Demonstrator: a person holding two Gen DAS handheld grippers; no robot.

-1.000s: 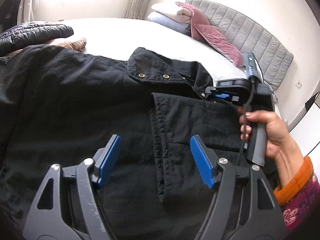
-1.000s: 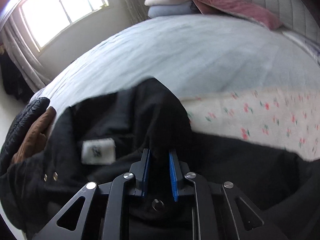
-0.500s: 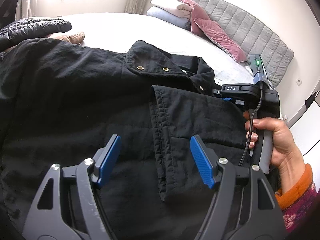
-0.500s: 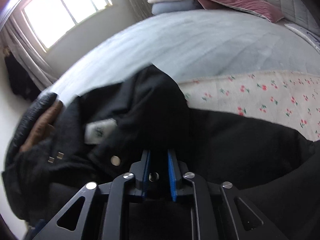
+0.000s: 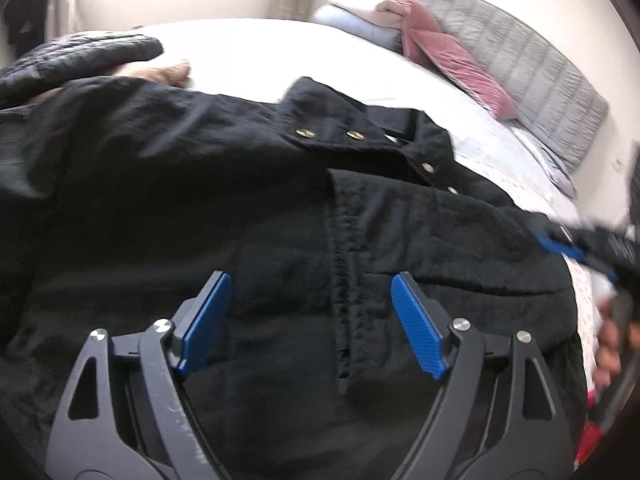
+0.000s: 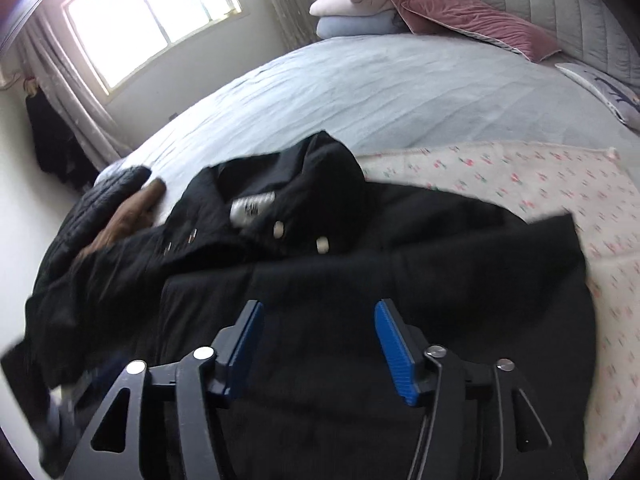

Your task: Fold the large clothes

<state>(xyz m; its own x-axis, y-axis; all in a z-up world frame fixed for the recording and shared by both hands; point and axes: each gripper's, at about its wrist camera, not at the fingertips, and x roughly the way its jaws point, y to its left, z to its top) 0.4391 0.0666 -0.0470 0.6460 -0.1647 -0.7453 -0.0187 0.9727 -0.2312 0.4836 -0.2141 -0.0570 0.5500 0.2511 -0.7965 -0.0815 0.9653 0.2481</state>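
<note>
Just then the black jacket (image 5: 280,208) lay flat on the bed (image 6: 400,92), its front placket running near-to-far between the left gripper (image 5: 310,320)'s wide empty jaws; the right gripper (image 6: 318,344), newly opened and empty, hovered above the jacket's right half.

A black coat (image 6: 360,280), a floral sheet (image 6: 540,176) and, seemingly, other jackets (image 6: 108,204) lie on the bed (image 6: 380,88).

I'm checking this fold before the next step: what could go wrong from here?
The right gripper has just been opening with nothing between its pads, so the folded flap of the black jacket lies free and may spring back. The jacket also lies against a quilted coat, which could be dragged along.
</note>
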